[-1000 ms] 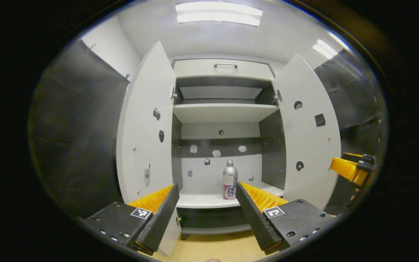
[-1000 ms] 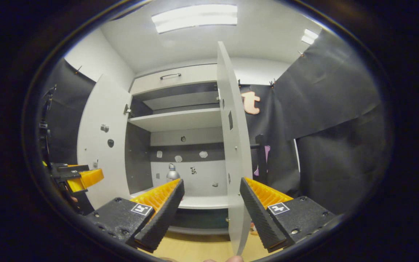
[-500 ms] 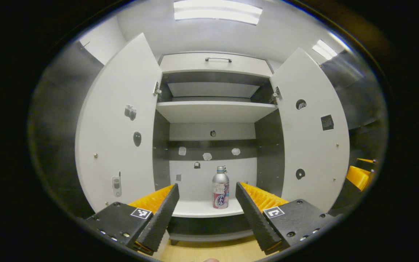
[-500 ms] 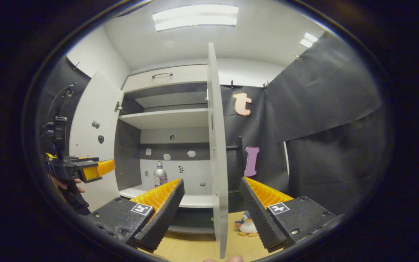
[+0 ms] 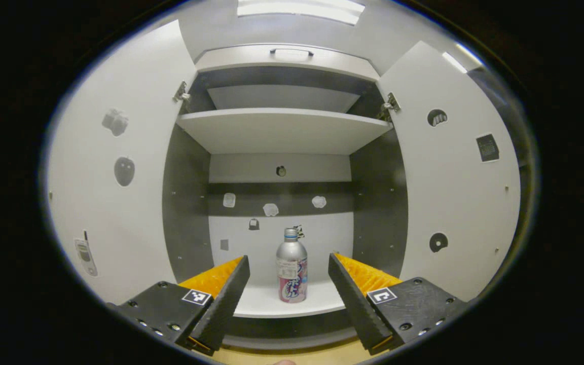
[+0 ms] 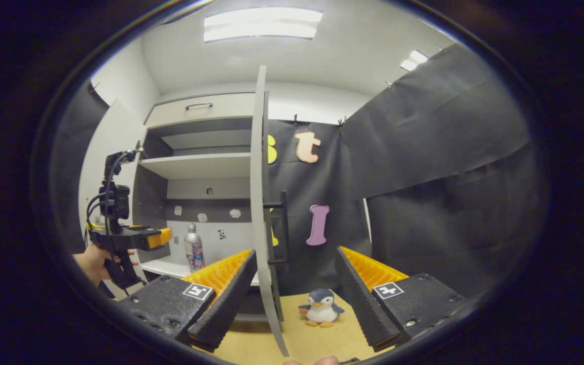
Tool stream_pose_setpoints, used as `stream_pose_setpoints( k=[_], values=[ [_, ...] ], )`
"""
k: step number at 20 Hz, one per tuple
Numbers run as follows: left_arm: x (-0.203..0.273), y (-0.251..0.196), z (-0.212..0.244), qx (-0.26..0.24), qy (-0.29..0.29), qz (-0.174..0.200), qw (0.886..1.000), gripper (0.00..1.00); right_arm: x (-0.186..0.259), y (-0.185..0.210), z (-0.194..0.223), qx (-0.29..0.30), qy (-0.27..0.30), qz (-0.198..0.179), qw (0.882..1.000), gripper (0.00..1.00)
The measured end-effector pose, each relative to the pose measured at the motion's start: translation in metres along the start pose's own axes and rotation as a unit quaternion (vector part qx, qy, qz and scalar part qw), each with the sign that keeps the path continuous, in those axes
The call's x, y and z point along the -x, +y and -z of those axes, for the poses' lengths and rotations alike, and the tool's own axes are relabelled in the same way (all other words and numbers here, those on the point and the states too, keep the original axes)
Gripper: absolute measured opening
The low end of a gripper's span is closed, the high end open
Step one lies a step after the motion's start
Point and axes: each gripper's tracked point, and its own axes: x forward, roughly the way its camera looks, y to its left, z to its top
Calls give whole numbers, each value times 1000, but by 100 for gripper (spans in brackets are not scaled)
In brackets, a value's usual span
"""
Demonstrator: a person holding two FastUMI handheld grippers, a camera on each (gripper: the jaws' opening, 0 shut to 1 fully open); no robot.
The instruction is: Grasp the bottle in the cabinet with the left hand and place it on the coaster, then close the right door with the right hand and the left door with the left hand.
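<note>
A silver bottle [image 5: 292, 266] with a pink label stands upright on the cabinet's lower shelf [image 5: 282, 304]. My left gripper [image 5: 288, 263] is open in front of the shelf, the bottle framed between its fingers but farther in. Both white doors stand open: the left door [image 5: 114, 187] and the right door [image 5: 454, 187]. In the right gripper view my right gripper [image 6: 294, 258] is open, with the right door's edge [image 6: 259, 203] straight ahead. The left gripper [image 6: 157, 237], held by a hand [image 6: 92, 261], points at the bottle [image 6: 193, 248] there.
A white upper shelf [image 5: 282, 126] crosses the cabinet, with a handled drawer front [image 5: 292, 53] above it. A toy penguin [image 6: 321, 308] sits on the wooden floor [image 6: 317, 339] right of the door's edge. Black cloth covers the wall to the right.
My left gripper has moved in toward the cabinet, so the bottle looks larger and centred between its fingers. My right gripper has swung right; the door's edge slid left and the penguin came into view.
</note>
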Motion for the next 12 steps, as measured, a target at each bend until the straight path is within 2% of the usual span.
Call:
stream_pose_setpoints(
  k=[1,2,3,8,12],
  values=[
    [-11,-5,5,15,6,11,1000,100,2,-5,0,1,1,9,1000,100],
    [-18,-8,10,26,10,16,999,95,3,-9,3,2,3,17,1000,100],
    [-30,-8,14,31,15,15,999,100,5,-13,4,2,5,26,1000,99],
    [-76,4,35,9,33,-2,999,96,8,-29,4,5,3,63,998,100],
    [-103,4,55,7,51,4,999,96,8,-32,4,7,1,79,997,99]
  ],
)
